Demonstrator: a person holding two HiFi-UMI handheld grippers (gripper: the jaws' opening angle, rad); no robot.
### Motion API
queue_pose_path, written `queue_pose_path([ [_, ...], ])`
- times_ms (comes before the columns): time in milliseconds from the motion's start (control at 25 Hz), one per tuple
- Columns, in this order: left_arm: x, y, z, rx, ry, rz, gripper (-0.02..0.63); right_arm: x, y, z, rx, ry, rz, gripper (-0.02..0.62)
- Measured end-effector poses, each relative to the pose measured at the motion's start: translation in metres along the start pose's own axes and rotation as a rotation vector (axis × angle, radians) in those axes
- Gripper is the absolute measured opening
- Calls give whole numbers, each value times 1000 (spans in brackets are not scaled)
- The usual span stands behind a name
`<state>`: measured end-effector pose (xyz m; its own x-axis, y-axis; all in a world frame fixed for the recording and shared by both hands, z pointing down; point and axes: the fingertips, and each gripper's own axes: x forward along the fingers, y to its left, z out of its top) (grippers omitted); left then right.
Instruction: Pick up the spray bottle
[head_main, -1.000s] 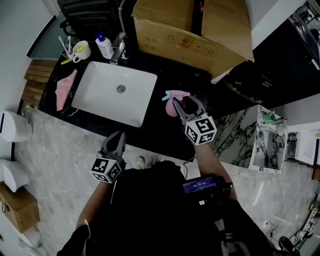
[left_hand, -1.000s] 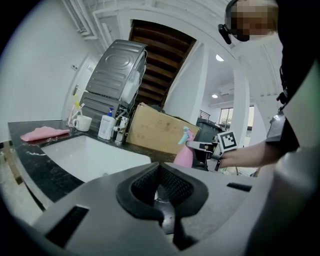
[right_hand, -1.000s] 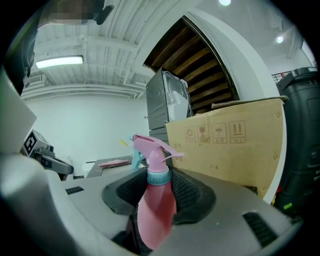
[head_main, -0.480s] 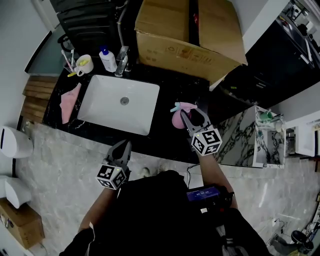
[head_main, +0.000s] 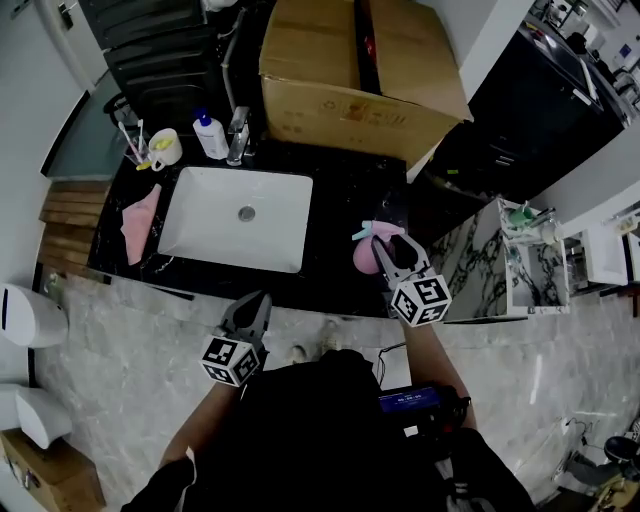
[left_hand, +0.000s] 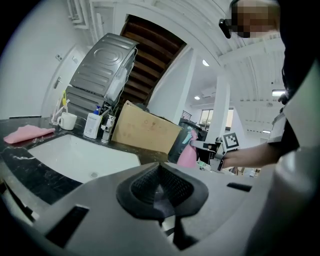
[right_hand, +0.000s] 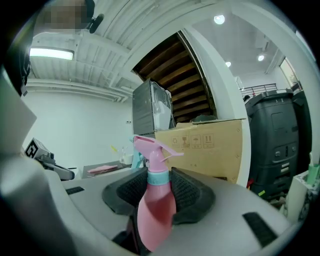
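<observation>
The pink spray bottle (head_main: 364, 251) with a teal collar and trigger stands upright between the pads of my right gripper (head_main: 392, 252), over the right end of the black counter (head_main: 340, 200). In the right gripper view the bottle (right_hand: 156, 210) fills the gap of that gripper (right_hand: 157, 192), and both pads press its body. My left gripper (head_main: 255, 305) hangs in front of the counter's near edge, below the sink, its fingers together with nothing in them. The left gripper view shows its pads (left_hand: 145, 187) meeting, and the bottle (left_hand: 189, 152) far off at the right.
A white sink (head_main: 205, 240) is set in the counter, with a faucet (head_main: 238, 130), a soap bottle (head_main: 210, 135) and a cup of toothbrushes (head_main: 160, 147) behind it. A pink cloth (head_main: 140, 220) lies at its left. A big cardboard box (head_main: 350, 70) stands behind the bottle.
My right gripper has carried the spray bottle rightward along the counter, toward its right end. The left gripper has hardly shifted.
</observation>
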<state>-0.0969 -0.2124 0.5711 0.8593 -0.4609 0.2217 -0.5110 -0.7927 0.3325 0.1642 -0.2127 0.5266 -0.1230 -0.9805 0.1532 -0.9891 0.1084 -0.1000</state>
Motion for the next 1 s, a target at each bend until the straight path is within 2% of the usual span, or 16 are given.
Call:
queue_pose_path([
  [800,0,-55,-26,48,72,-270,8,-143,3,-19,18,-38,-273,164],
  [1000,11,-75,-32,75,94,-326,8,-177,0,-25,26,-48,-306,164],
])
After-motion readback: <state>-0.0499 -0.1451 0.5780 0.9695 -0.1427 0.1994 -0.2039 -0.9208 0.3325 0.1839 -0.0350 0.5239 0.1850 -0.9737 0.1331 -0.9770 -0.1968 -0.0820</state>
